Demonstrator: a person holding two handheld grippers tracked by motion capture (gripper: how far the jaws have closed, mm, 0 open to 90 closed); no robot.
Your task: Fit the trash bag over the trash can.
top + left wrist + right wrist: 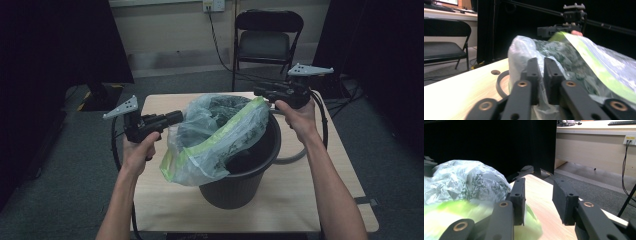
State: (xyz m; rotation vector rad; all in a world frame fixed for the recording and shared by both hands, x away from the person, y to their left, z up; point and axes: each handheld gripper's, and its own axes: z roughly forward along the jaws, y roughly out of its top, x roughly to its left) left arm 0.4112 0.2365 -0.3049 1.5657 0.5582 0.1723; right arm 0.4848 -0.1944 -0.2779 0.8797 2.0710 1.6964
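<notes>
A clear plastic bag [220,135] with a green rim and dark print lies bunched over the mouth of a dark round bin [235,187] on the wooden table [300,195]. My left gripper [176,118] reaches in from the left, and its jaws [541,61] are pressed together on the bag's [579,57] near fold. My right gripper [257,92] hovers at the bin's far right rim, by the top of the green rim. Its jaws [538,182] stand wide apart with nothing between them, and the bag [466,180] lies to their left and below.
A black folding chair [265,40] stands on the carpet behind the table. A grey cable [295,155] loops on the table right of the bin. Black curtains hang at both sides. Bare tabletop shows in front of the bin and to its right.
</notes>
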